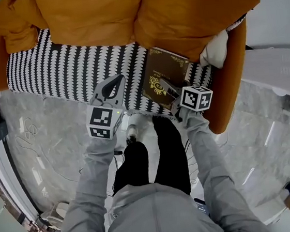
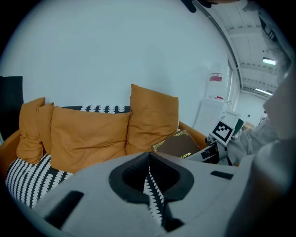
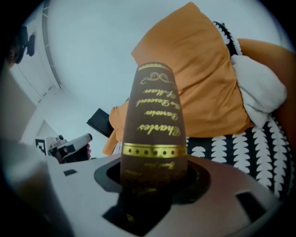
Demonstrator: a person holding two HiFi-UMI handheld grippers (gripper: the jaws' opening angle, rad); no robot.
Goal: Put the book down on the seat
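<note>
Right gripper (image 1: pixel 169 88) clamps a brown book (image 1: pixel 162 74) over the patterned sofa seat (image 1: pixel 67 69); left gripper (image 1: pixel 115 82) hovers nearby, jaws together, empty.

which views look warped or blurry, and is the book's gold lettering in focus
Head view: fisheye bows the sofa and floor, evenly lit. Right gripper view: book bulges, gold lettering sharp mid-spine, dark and soft down at the jaws. Left gripper view: black corners, own jaws soft, cushions crisp.
</note>
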